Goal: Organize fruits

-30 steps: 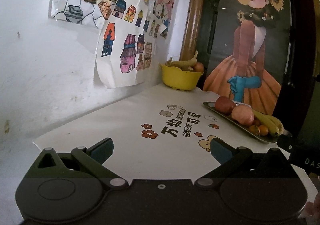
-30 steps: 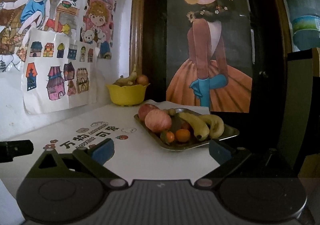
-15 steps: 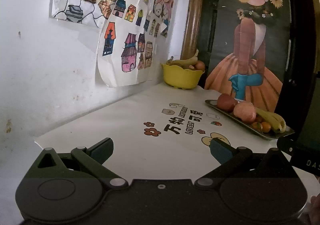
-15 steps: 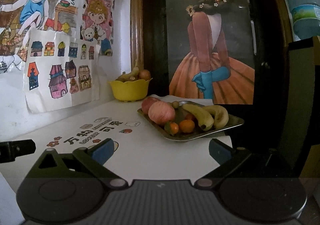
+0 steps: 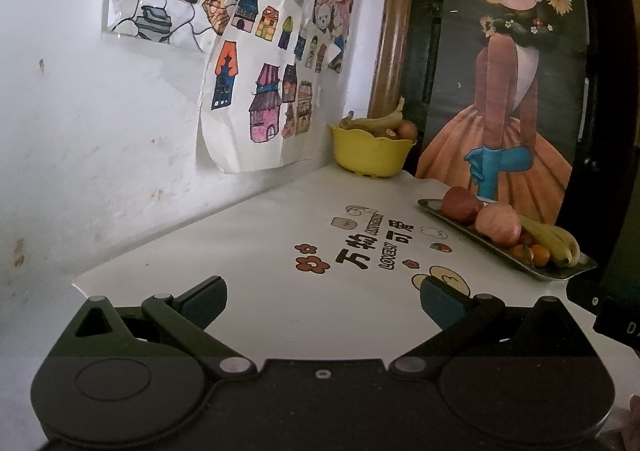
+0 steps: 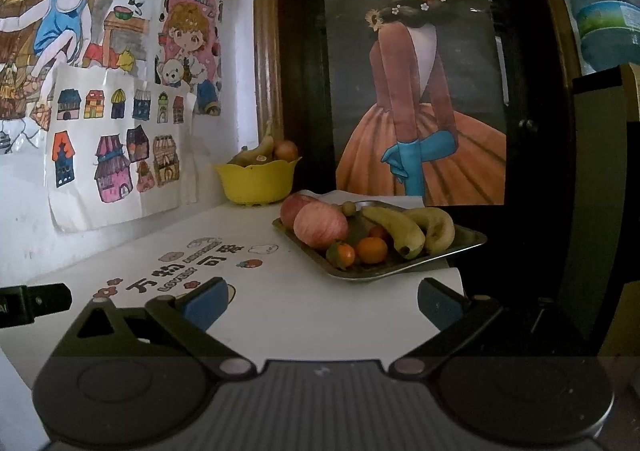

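Nearer now, metal tray (image 6: 466, 241) holds mixed fruit.

Metal tray (image 6: 460, 241) near table's right edge: 2 reddish apples (image 6: 320, 225) at its left end, touching; 2 yellow bananas (image 6: 400, 229) side by side on the right; 2 small oranges (image 6: 372, 249) in front, w/ a small green-brown fruit (image 6: 349, 207) behind. Yellow bowl (image 6: 258, 181) in back corner holds a banana (image 6: 262, 145) & a reddish round fruit (image 6: 286, 150).

White table (image 5: 248, 251) with printed cartoon lettering; yellow bowl (image 5: 372, 155) at far corner; metal tray (image 6: 460, 247) near right edge.
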`<act>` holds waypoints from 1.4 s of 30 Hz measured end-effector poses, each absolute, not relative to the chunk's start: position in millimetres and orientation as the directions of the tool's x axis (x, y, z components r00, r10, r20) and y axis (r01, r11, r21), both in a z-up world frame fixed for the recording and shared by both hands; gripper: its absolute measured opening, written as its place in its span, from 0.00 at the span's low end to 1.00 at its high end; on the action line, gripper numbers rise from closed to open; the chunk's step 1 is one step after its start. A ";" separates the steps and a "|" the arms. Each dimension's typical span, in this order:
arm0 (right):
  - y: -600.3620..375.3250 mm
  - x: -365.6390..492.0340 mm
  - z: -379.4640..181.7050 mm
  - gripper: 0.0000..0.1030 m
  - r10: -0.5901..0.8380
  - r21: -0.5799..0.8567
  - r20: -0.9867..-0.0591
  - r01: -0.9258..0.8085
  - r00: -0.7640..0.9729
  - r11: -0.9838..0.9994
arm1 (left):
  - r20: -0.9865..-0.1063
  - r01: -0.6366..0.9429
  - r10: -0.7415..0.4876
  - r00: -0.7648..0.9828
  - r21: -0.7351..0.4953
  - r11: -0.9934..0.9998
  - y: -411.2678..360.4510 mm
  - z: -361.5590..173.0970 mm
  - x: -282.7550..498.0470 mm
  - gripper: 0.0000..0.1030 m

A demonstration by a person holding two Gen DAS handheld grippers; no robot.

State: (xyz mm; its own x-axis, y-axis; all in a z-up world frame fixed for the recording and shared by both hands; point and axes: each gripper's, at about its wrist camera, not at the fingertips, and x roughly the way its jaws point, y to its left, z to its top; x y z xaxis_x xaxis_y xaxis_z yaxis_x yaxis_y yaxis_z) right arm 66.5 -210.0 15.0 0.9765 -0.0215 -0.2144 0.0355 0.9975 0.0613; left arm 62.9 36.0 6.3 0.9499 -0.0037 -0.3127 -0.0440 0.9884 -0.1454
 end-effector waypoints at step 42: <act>-208.4 67.3 14.3 1.00 -0.027 0.061 -0.219 0.041 0.975 0.997 | -0.319 -0.032 -0.015 0.948 -0.141 0.989 32.4 4.7 62.6 0.99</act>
